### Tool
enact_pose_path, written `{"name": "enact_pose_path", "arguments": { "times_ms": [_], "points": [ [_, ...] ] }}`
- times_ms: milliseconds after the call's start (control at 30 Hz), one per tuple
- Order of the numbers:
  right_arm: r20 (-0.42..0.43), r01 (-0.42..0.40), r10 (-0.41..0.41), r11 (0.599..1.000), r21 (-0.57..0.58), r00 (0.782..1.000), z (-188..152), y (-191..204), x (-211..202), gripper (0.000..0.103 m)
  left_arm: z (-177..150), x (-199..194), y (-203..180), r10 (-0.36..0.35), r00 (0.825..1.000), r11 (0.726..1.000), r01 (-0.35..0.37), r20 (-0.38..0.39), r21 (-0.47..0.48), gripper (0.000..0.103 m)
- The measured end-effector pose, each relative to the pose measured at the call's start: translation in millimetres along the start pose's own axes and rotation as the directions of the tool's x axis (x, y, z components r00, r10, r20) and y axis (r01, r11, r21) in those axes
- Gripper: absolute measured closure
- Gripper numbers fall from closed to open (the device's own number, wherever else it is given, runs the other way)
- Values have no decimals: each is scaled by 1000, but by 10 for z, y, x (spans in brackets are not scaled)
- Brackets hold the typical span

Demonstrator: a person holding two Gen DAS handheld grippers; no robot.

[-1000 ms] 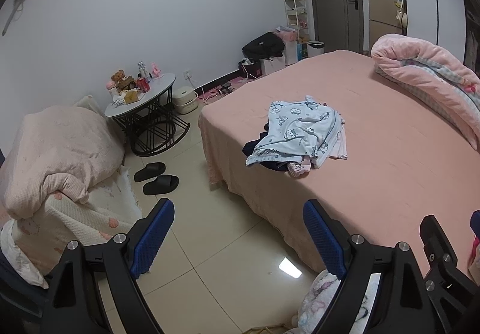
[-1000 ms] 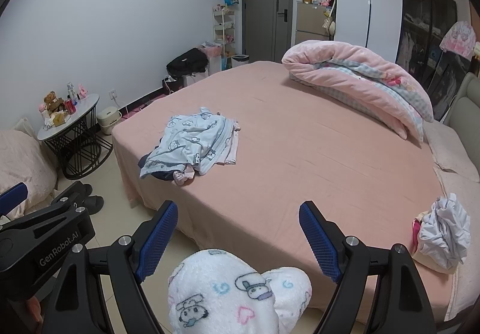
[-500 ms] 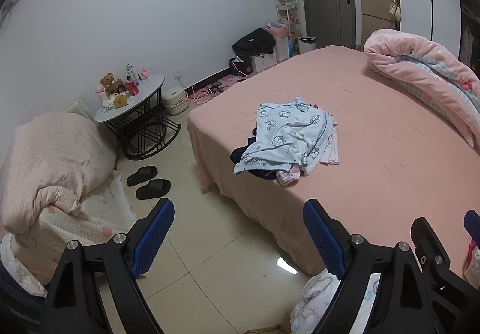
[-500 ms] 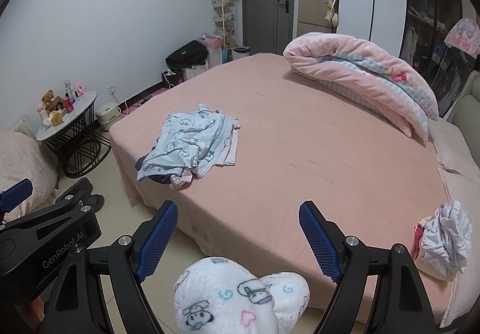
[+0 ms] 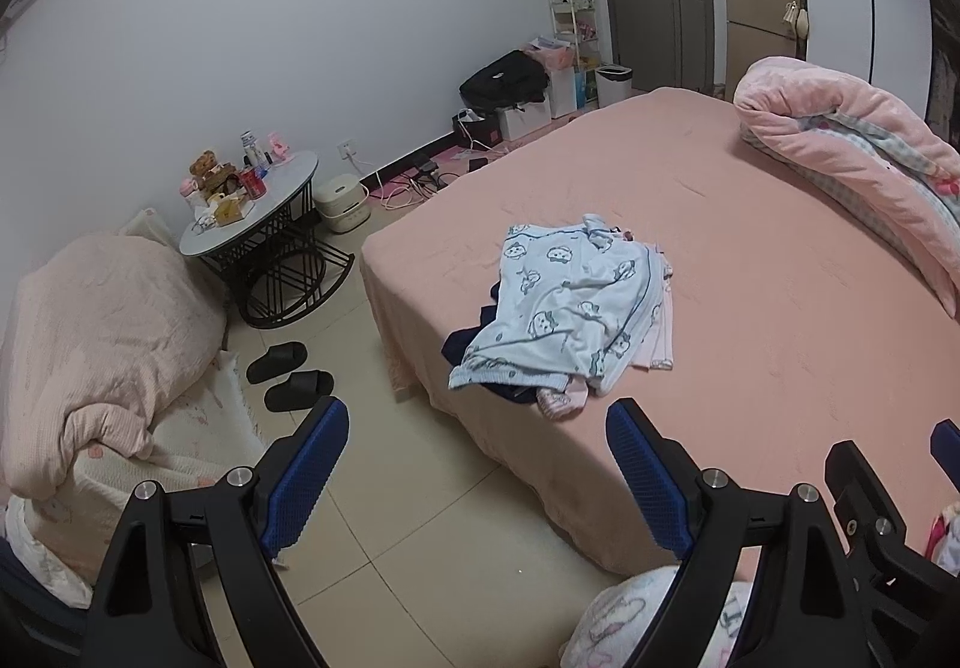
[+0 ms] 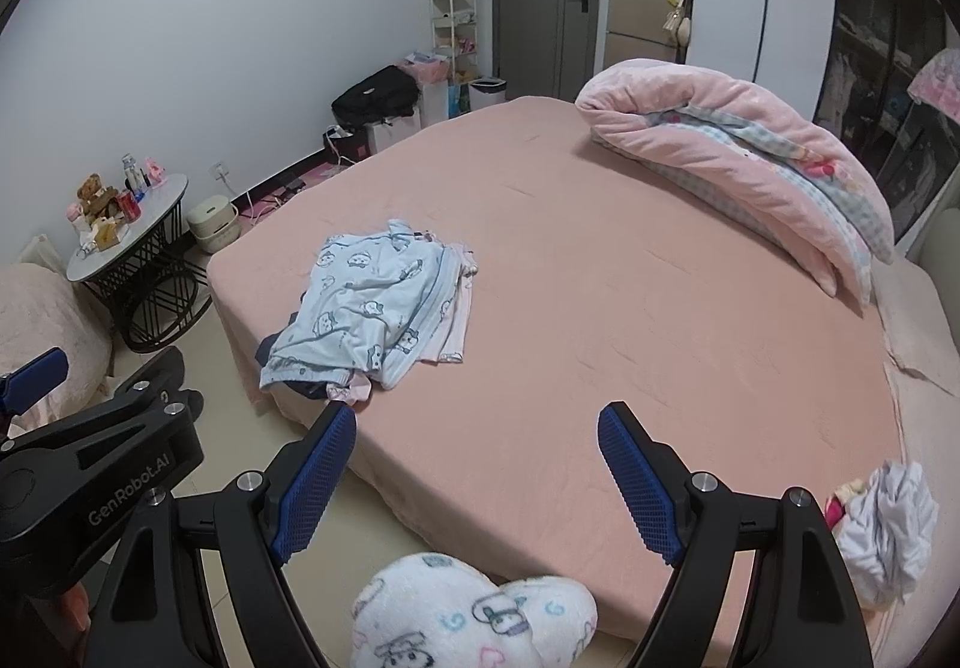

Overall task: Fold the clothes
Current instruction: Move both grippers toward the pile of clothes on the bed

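Both spread, empty: left hand-held gripper (image 5: 477,464), right hand-held gripper (image 6: 477,461). Clothes pile (image 6: 372,317) near bed (image 6: 660,338) corner edge; bare sheet alongside.

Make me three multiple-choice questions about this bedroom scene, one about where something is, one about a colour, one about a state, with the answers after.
1. Where does the light blue cartoon-print garment lie?
A. on the pink bed sheet near the bed's corner
B. on the tiled floor
C. on the round side table

2. What colour are the pads on the gripper fingers?
A. red
B. blue
C. green

3. What state is the right gripper in?
A. shut on the garment
B. shut on nothing
C. open and holding nothing

Answers:
1 A, the garment is spread over darker clothes by the bed's near-left corner.
2 B, both wrist views show blue textured pads.
3 C, its fingers stand wide apart over the bed edge, short of the clothes; the left gripper is likewise open.
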State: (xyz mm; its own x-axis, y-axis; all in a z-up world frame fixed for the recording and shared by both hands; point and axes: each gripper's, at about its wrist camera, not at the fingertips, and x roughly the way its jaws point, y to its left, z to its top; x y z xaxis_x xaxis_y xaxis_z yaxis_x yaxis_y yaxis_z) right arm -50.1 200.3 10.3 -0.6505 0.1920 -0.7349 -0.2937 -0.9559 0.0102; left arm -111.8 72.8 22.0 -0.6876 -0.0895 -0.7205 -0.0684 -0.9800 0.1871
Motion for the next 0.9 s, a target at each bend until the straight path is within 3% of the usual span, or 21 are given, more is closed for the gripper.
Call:
{"name": "enact_pose_path", "arguments": {
  "times_ms": [233,567,733,833,900],
  "points": [
    [-34,-4,4,1000,12,999,298,-124,331,20,218,313,-264,-17,999,999,19,-39,43,15],
    [-134,-1,3,1000,20,991,553,-242,1012,20,343,934,-541,-46,985,993,63,-168,97,15],
    [-210,-125,137,990,65,968,549,-282,1385,20,319,1245,-610,-36,973,993,61,-229,104,15],
    [-240,-133,147,988,74,960,537,-330,1583,20,317,1413,-654,-42,966,993,69,-253,99,15],
    [-252,-109,123,992,70,960,529,-360,1691,20,297,1543,-672,-83,959,990,110,-272,84,15]
  ]
}}
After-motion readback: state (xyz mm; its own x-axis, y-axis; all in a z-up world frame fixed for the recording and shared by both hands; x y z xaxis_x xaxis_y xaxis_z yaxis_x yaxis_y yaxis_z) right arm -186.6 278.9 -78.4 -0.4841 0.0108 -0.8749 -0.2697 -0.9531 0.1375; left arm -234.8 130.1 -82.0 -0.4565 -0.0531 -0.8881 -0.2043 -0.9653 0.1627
